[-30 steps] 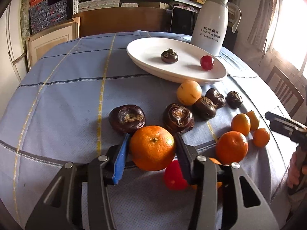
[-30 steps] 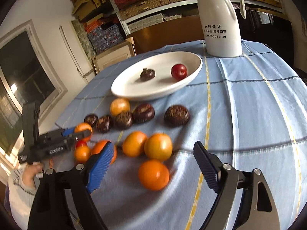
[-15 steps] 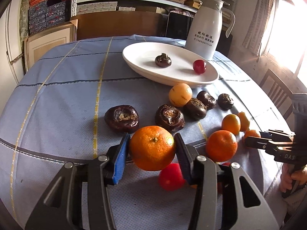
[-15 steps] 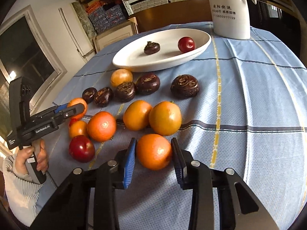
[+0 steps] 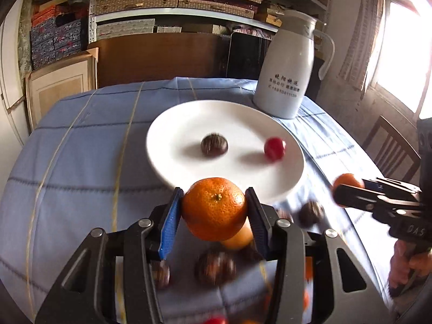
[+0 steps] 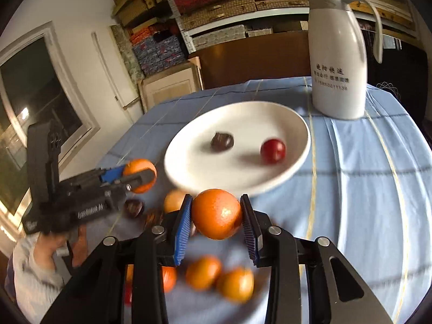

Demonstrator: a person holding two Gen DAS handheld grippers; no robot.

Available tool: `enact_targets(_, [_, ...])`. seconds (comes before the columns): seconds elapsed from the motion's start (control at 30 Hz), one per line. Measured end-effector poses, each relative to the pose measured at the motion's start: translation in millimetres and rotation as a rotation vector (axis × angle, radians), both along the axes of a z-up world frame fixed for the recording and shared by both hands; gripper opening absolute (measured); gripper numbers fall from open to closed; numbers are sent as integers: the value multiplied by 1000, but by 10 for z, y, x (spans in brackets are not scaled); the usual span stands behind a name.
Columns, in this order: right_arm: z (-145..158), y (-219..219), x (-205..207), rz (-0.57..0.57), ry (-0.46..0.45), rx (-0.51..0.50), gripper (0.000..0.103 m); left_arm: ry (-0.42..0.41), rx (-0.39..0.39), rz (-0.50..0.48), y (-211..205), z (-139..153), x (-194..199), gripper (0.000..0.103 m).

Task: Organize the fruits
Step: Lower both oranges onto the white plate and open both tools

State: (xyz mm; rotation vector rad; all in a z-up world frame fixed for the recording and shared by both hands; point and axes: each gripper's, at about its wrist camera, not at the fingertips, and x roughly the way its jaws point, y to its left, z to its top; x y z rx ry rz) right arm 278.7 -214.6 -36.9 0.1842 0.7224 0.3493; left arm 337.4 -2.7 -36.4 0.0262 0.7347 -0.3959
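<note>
Blue checked tablecloth fills my view. My left gripper is clamped on a mandarin, stem scar facing the camera, raised just short of the white plate. My right gripper pinches an orange likewise. On the plate lie a dark chestnut and a red fruit, apart.

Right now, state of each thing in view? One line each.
Left gripper: jaws shut on left orange, lifted off the cloth.
Right gripper: jaws shut on right orange, also lifted.
White plate: holds one dark fruit and one red fruit, apart.
White jug: upright behind the plate.
</note>
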Motion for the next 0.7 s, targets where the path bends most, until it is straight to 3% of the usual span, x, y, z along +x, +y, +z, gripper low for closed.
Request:
enact_targets(0.2, [-231,64,635,-40,56,4,36,59,36,13,-140,-187,477,47])
enact_targets(0.27, [-301,88,701,-32,67,-2,42,59,44,10,-157,-232,521,50])
enact_targets(0.3, [-308,81,714,-30,64,0,52,58,51,5,-157,-245,515,56])
enact_targets(0.33, [-302,64,697,-33,58,5,57,54,50,6,-142,-243,504,66])
enact_targets(0.37, [-278,29,667,-42,43,17,57,43,48,17,-100,-228,475,70])
enact_targets(0.57, [-151,-97,430,-61,-10,50,57,-7,10,73,199,-67,268,78])
enact_targets(0.7, [-190,-198,222,-87,-19,70,69,-47,21,172,550,-59,-5,90])
